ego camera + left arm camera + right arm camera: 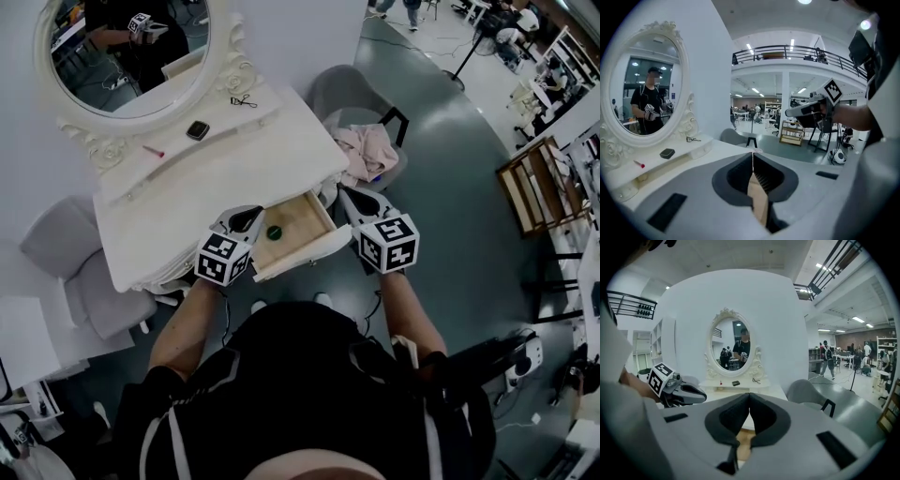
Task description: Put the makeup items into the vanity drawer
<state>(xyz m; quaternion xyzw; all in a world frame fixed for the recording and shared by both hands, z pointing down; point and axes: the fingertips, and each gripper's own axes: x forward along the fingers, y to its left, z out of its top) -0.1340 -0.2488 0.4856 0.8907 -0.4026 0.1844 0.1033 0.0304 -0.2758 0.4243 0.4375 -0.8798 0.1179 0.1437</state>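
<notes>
The white vanity has its wooden drawer pulled open, and a small round green item lies inside. On the raised shelf under the mirror sit a black compact, a red lipstick and an eyelash curler. My left gripper hovers over the drawer's left edge, shut and empty. At the drawer's right corner my right gripper is also shut on nothing. The compact and lipstick show far left in the left gripper view.
An oval mirror in an ornate white frame stands behind the shelf. A grey chair with a pink cloth is just right of the vanity. A grey stool sits at the left.
</notes>
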